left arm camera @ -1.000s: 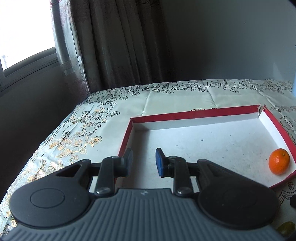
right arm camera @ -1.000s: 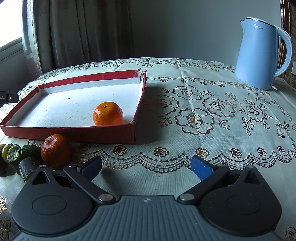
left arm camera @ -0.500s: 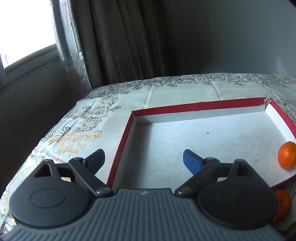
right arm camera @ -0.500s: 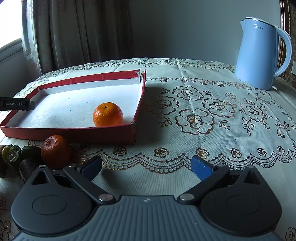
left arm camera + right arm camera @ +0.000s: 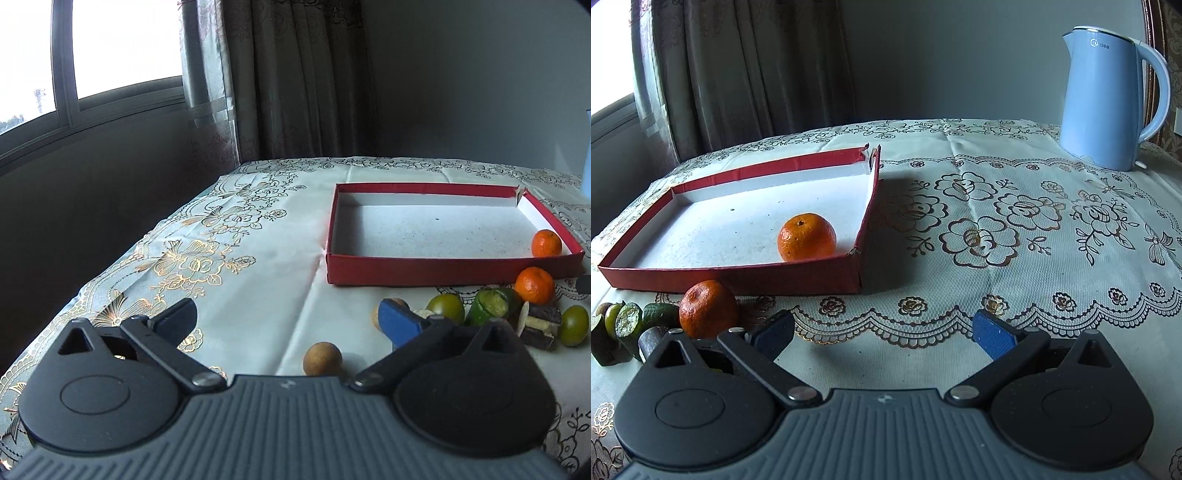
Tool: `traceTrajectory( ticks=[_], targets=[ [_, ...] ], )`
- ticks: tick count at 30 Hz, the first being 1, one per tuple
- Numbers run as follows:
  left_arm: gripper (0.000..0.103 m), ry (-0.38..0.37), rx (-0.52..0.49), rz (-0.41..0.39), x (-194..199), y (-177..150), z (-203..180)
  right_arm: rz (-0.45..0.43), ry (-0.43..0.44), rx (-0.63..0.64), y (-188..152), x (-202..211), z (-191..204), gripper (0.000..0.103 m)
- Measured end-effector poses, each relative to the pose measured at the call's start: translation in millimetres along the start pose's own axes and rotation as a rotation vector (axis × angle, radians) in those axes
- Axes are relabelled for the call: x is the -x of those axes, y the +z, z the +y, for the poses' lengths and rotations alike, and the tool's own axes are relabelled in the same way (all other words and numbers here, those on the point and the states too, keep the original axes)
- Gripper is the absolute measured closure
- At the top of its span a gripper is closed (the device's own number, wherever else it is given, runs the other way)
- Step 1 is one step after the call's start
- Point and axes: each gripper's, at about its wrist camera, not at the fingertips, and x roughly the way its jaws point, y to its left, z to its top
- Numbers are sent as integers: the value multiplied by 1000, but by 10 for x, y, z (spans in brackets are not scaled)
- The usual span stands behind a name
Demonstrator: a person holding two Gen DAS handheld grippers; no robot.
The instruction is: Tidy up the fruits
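Step in hand, as I read it: left claw (image 5: 286, 321) picks the next loose fruit for the red tray (image 5: 424, 275). Nearest is the small brown round fruit (image 5: 322, 359), well short of the tray's near wall, on the surface, sitting roughly btwn the spread fingers. To do it well: drop straight down w/ pads level either side, close gently since it'll roll, lift clear of the wall before crossing over.

Left claw is spread wide, holding nothing, touching nothing. Right claw (image 5: 882, 332) likewise wide apart, empty, hovering just in front of the tray's near-right corner.

One orange (image 5: 807, 237) already sits inside the tray at that corner; a second orange (image 5: 708, 308) lies just outside the near wall, beside green fruits (image 5: 445, 308) and dark cut pieces, prob. sugarcane, hard to tell
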Motion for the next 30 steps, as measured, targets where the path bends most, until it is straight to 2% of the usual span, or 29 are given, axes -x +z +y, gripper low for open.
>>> traceTrajectory(
  ticks=[3, 7, 10, 13, 16, 23, 28, 30],
  targets=[
    [0, 71, 39, 40, -121, -122, 153, -40, 82, -48, -17, 61, -82, 0],
    [0, 54, 102, 1, -102, -212, 306, -123, 113, -9, -74, 233, -27, 0],
    [0, 52, 97, -30, -56, -243, 315, -135, 144, 53, -177, 351, 91, 0],
    [0, 38, 117, -98, 80, -278, 357, -164, 135, 149, -288, 456, 255, 0],
    [0, 23, 103, -94, 202, -319, 376, -204, 134, 192, -329, 540, 328, 0],
    [0, -106, 0, -42, 493, -495, 155, -190, 110, 245, -369, 544, 446, 0],
    [0, -142, -55, 7, 451, -579, -122, -181, 107, 282, -402, 555, 517, 0],
    [0, -129, -69, 20, 406, -605, -199, -178, 102, 301, -406, 553, 556, 0]
  ],
)
